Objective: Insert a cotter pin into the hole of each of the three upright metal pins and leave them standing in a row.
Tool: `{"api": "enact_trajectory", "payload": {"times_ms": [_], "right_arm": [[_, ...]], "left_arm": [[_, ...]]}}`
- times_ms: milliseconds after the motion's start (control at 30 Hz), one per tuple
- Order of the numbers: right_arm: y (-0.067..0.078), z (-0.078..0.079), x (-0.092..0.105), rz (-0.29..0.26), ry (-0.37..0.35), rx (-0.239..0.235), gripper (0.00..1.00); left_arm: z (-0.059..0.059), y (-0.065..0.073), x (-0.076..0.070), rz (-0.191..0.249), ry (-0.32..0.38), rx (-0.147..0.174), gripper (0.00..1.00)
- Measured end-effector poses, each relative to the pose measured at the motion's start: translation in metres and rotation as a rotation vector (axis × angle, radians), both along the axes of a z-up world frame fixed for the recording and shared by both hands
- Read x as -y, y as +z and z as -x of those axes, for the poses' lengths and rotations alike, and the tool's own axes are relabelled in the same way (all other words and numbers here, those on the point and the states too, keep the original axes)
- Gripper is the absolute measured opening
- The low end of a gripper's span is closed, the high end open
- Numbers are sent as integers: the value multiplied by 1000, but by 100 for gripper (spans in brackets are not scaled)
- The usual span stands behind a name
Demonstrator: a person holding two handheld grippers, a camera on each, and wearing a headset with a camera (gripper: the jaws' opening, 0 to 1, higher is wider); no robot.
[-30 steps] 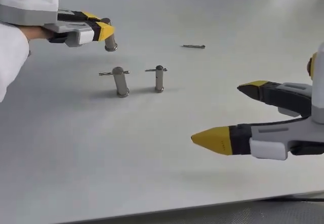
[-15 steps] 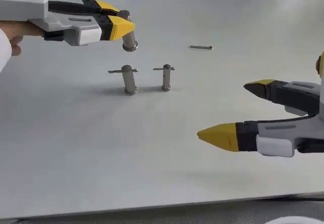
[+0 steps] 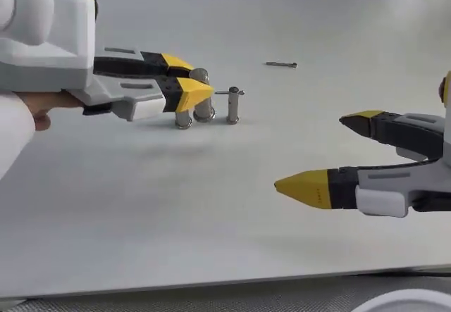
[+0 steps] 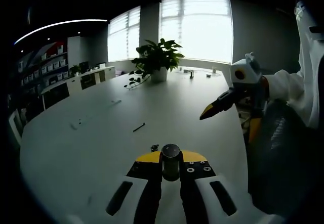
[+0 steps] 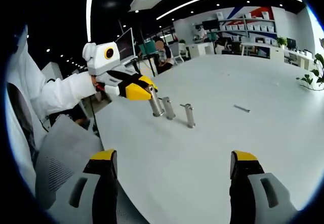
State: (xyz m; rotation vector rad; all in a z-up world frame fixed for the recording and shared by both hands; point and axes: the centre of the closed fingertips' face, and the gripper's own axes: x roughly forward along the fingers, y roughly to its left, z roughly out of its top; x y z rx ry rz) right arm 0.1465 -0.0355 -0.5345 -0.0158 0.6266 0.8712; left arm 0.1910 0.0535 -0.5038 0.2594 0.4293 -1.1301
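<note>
Left tongs (image 3: 190, 79) moved gripped pin (image 3: 204, 109) down beside standing pins (image 3: 233, 108).

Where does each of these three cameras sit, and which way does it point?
Head view: on the person's headset, looking down at the bench; left tongs, right tongs and a sleeve show.
Left gripper view: on the left tongs, looking along jaws shut on a metal pin; the right tongs at right.
Right gripper view: on the right tongs, open jaws at bottom, facing the left tongs.
Shared: all three show that metal pin.
</note>
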Motion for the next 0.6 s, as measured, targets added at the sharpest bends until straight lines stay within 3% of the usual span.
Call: {"api": "enact_trajectory", "payload": {"times_ms": [67,167,267,433,533,600], "right_arm": [[-1,1,0,5,0,-2,91],[-2,2,1,9,1,-8,91],[-3,3,3,15,2,-13,91],[-4,3,4,23,2,-17,90],[-5,2,3,25,-2,-18,90],[-6,1,3,27,-5,-23,90]], "left_arm": [[3,-11,3,-31,-11,-2,10],[3,-24,3,-25,-18,-36,10],[5,-34,8,-37,-27,-40,10],[5,-41,17,-26,-30,-53,10],[5,-45,22,-36,-39,-34,10],[5,-48,25,-33,-38,-41,10]]}}
